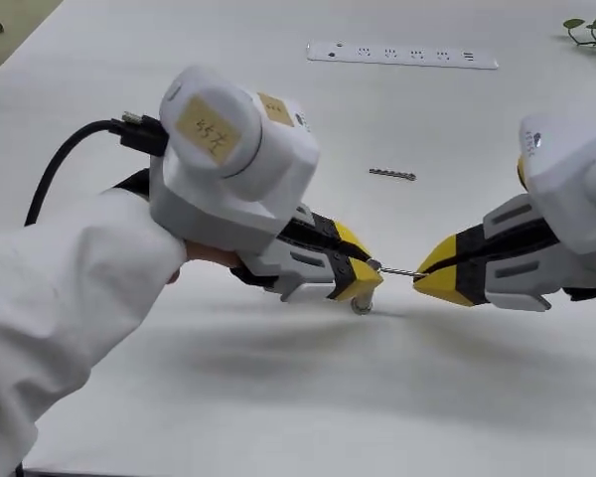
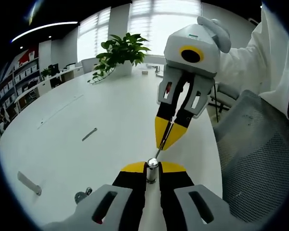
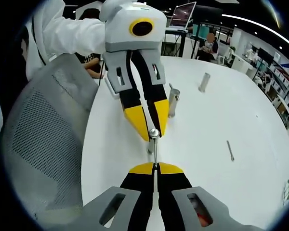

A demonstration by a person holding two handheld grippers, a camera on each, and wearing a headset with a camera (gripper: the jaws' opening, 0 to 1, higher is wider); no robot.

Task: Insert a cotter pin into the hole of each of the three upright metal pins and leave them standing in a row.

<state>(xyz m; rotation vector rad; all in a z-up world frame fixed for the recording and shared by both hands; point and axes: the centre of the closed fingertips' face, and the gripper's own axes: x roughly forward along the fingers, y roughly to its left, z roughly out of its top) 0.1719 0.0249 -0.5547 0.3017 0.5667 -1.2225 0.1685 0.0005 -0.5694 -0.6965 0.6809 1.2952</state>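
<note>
Head view first: got the pin [image 1: 363,301] pinched upright in the left gripper [image 1: 362,285], foot apparently down on the table [image 1: 278,397]. Holding the cotter [image 1: 401,270] level in the right gripper [image 1: 429,277], with jaws pressed together on its tail and the tip right at the pin's head. Can't tell whether already in the hole or just touching. Also spotted a spare cotter [image 1: 392,175] lying further back, well apart from the action.

Left gripper view: looking along its own jaws, squeezed on the pin from both sides just under the head. Seeing the right gripper above, with the cotter tip touching the head.

Right gripper view: sighting down the cotter like a gun barrel, straight to the pin's head between the other yellow tips. Behind that, a second pin [image 3: 173,102] and a third pin [image 3: 203,82] standing apart.

Tips for this step, just my take:
- Keep the left clamp firm against spinning or tipping.
- Hold the cotter square to the hole, lining up with that last view.
- Push slow, no forcing.
- Wiggle a touch on any snag at the rim.
- Don't release the pin before seating the cotter right through. Probably topples otherwise.
</note>
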